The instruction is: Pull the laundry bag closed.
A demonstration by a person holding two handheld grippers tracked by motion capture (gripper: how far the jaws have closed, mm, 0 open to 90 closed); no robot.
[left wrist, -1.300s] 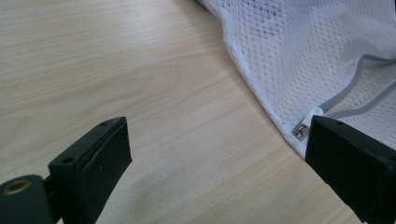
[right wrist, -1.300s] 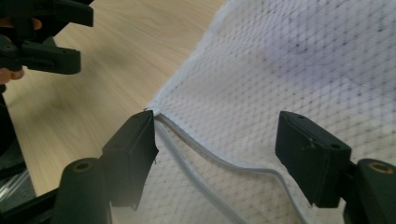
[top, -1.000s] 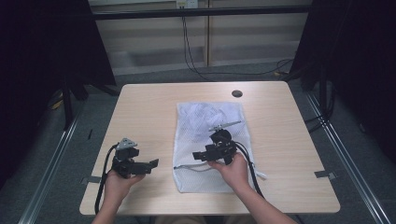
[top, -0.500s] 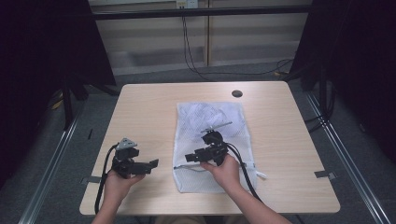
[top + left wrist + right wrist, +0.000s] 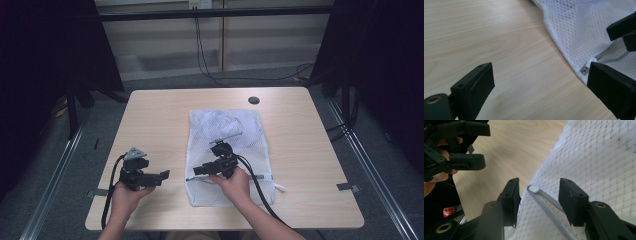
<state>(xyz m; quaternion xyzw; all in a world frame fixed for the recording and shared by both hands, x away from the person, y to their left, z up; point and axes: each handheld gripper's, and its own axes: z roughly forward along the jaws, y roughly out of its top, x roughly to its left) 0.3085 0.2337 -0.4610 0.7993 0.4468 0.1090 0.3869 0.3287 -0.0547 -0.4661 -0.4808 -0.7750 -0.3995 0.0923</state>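
Two black two-jaw grippers are seen. The left gripper is topped by a grey three-cornered plate, and a black cable is trailed from it. A thicker black cable is trailed from the right gripper. Blocky, flat-faced black jaws are shown in both gripper views, with small round holes in their sides and brass-coloured screw heads set at their bases. The forearms are bare; no sleeves are worn.

a black round cap sits near the table's far edge.
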